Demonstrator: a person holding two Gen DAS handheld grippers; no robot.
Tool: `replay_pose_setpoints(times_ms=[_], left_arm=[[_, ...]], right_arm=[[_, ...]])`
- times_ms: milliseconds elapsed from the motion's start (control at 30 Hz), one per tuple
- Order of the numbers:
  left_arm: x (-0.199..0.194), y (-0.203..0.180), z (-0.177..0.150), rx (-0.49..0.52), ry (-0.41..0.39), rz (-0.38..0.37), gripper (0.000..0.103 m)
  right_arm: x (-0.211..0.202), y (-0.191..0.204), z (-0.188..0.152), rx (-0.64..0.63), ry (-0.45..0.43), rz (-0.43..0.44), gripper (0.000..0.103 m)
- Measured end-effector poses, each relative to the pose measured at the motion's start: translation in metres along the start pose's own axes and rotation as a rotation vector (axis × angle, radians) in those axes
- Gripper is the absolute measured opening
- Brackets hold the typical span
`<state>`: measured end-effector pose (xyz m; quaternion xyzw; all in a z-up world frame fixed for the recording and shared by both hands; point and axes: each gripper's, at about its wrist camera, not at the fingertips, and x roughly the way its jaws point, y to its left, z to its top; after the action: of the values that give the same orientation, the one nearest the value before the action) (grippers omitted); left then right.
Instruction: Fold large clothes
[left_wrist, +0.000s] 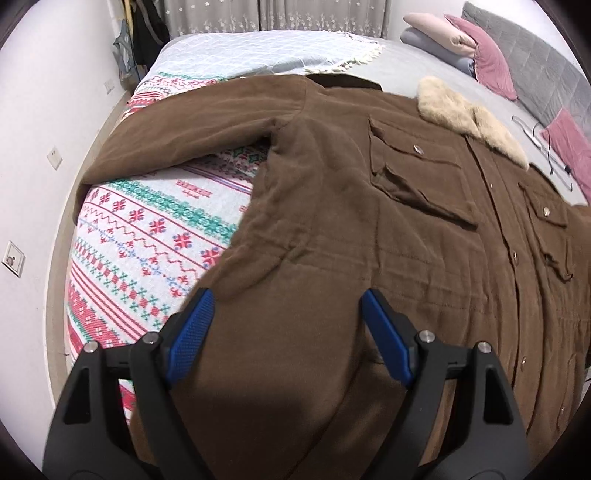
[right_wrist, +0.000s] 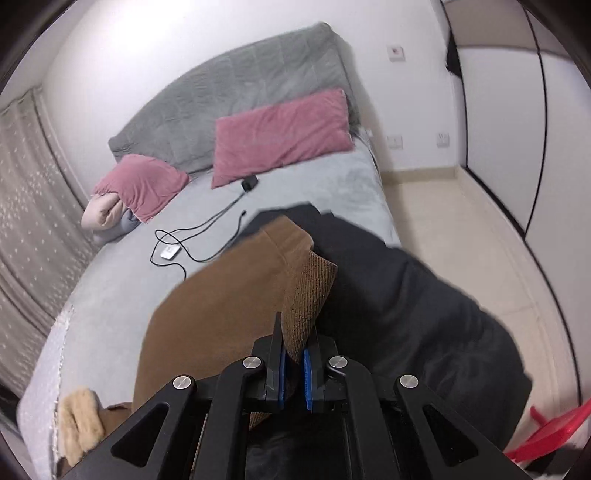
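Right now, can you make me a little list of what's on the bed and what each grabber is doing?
garment: brown coat spread front-up on the bed
collar: beige fur collar
left gripper: open, above the coat's body, holding nothing
right gripper: shut on the coat's ribbed cuff
beside coat: dark garment
pillows: pink pillow against the grey headboard
loose items: black cable
under coat: patterned blanket
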<state>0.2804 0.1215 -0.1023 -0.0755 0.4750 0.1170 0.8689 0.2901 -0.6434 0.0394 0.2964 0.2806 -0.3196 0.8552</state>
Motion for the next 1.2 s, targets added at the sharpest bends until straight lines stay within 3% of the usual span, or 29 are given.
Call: replay_pose_setpoints(times_ms=[67, 133, 167, 233, 333, 433, 533, 700, 867, 1000, 1133, 1200], left_arm=[[-0.005, 0.009, 0.005, -0.03, -0.001, -0.013, 0.083], [-0.009, 0.022, 0.011, -0.077, -0.002, -0.042, 0.083], [-0.011, 0.027, 0.013, -0.097, -0.004, -0.051, 0.083], [-0.015, 0.044, 0.018, -0.152, -0.005, -0.065, 0.083], [-0.02, 0.074, 0.025, -0.242, -0.018, -0.079, 0.083], [-0.023, 0.119, 0.03, -0.374, -0.045, -0.088, 0.083], [-0.015, 0.177, 0.032, -0.547, -0.069, -0.129, 0.083], [0.025, 0.28, 0.023, -0.819, -0.011, -0.189, 0.083], [0.071, 0.347, 0.011, -1.013, -0.003, -0.32, 0.083], [0.11, 0.368, 0.01, -1.13, -0.017, -0.468, 0.083], [0.141, 0.364, 0.018, -1.208, -0.04, -0.571, 0.083], [0.149, 0.354, 0.028, -1.198, -0.038, -0.589, 0.074]], right_arm=[[-0.003, 0.0, -0.004, -0.013, 0.031, 0.004, 0.011], [-0.007, 0.003, -0.003, -0.026, 0.06, -0.013, 0.022], [-0.016, 0.005, -0.004, -0.026, 0.063, -0.04, 0.034], [-0.037, 0.007, -0.008, -0.007, 0.006, -0.111, 0.047], [-0.086, 0.027, -0.03, -0.025, -0.134, -0.168, 0.054], [-0.132, 0.072, -0.081, -0.117, -0.177, -0.025, 0.068], [-0.149, 0.128, -0.149, -0.267, -0.052, 0.162, 0.08], [-0.157, 0.217, -0.274, -0.528, 0.238, 0.382, 0.08], [-0.174, 0.271, -0.37, -0.723, 0.337, 0.477, 0.08], [-0.161, 0.282, -0.413, -0.791, 0.379, 0.46, 0.08], [-0.141, 0.273, -0.425, -0.817, 0.399, 0.413, 0.08], [-0.138, 0.27, -0.425, -0.815, 0.398, 0.42, 0.08]])
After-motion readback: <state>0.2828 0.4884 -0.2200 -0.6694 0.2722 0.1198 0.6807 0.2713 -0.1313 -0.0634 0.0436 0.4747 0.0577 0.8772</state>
